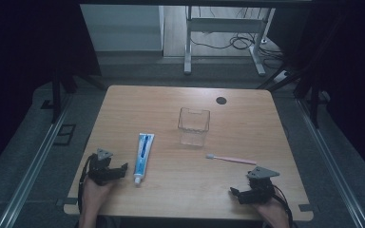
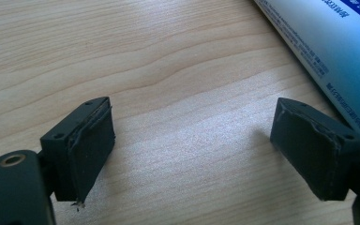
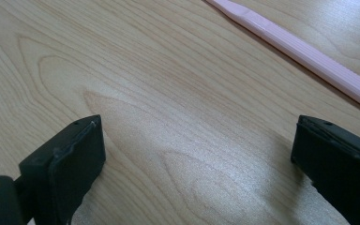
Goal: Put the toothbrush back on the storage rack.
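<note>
My left gripper [image 1: 119,170] rested low on the wooden table [image 1: 247,123] at its near left edge, jaws spread wide with nothing between them. The toothpaste tube [image 1: 142,156] lay flat just beside it on the right, cap end toward me; in the left gripper view the tube [image 2: 337,51] ran close past the right-hand jaw. My right gripper [image 1: 237,193] sat at the near right edge, likewise released and empty. The pink toothbrush [image 1: 232,159] lay flat beyond it, bristles pointing left, apart from both jaws. A clear plastic cup [image 1: 194,126] stood upright mid-table, between the tube and the brush and farther back.
</note>
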`<act>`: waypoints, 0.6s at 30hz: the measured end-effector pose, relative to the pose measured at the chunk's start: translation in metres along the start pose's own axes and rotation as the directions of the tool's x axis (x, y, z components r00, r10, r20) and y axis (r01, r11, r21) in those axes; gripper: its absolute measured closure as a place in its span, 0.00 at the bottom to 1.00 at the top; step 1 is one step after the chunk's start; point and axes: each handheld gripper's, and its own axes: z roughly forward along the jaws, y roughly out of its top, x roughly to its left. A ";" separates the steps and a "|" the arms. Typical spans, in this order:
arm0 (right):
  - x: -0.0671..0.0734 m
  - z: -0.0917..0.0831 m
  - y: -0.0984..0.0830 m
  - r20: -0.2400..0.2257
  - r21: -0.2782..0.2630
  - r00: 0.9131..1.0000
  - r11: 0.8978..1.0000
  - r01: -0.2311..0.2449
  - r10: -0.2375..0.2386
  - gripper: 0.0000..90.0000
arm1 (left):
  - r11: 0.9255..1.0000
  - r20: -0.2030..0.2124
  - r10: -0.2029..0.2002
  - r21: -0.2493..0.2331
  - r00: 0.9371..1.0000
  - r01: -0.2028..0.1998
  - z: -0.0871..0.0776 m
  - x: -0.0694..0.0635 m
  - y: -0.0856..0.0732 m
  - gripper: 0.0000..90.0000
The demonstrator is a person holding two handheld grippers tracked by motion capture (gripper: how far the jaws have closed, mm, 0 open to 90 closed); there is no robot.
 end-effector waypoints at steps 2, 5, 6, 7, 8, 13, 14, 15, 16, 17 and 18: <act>0.000 0.000 0.000 0.000 0.000 1.000 1.000 0.000 0.000 0.04 | 1.000 0.000 0.000 0.000 1.000 0.000 0.000 0.000 0.000 0.16; 0.000 0.000 0.000 -0.002 0.002 1.000 1.000 0.002 -0.002 0.03 | 1.000 0.000 0.000 0.000 1.000 0.000 0.000 0.000 0.000 0.16; 0.000 0.000 0.000 -0.002 0.002 1.000 1.000 0.002 -0.002 0.03 | 1.000 0.000 0.000 0.000 1.000 0.000 0.000 0.000 0.000 0.16; 0.000 0.000 0.000 -0.002 0.002 1.000 1.000 0.002 -0.002 0.03 | 1.000 -0.001 0.000 0.000 1.000 0.000 0.000 0.000 0.000 0.16; 0.000 0.000 0.000 -0.001 0.002 1.000 1.000 0.000 0.000 0.03 | 1.000 0.000 0.001 -0.001 1.000 -0.001 0.000 0.000 0.000 0.16; 0.001 0.001 0.001 0.005 0.002 1.000 1.000 -0.007 0.007 0.03 | 1.000 0.000 0.001 0.000 1.000 -0.001 0.000 0.000 0.000 0.16; 0.001 0.001 0.001 0.006 0.002 1.000 1.000 -0.007 0.007 0.03 | 1.000 0.000 0.001 0.000 1.000 -0.001 0.000 0.000 0.000 0.16; 0.001 0.001 0.001 0.007 0.002 1.000 1.000 -0.008 0.008 0.03 | 1.000 0.000 0.001 -0.001 1.000 -0.001 0.000 0.000 0.000 0.16; 0.001 0.001 0.001 0.009 0.001 1.000 1.000 -0.008 0.008 0.03 | 1.000 0.000 0.000 0.000 1.000 0.000 0.000 0.000 0.000 0.16; 0.001 0.001 0.001 0.009 0.001 1.000 1.000 -0.008 0.008 0.03 | 1.000 0.000 0.000 0.000 1.000 0.000 0.000 0.000 0.000 0.16; 0.001 0.001 0.001 0.010 0.001 1.000 1.000 -0.009 0.009 0.03 | 1.000 0.000 0.000 0.000 1.000 0.000 0.000 0.000 0.000 0.16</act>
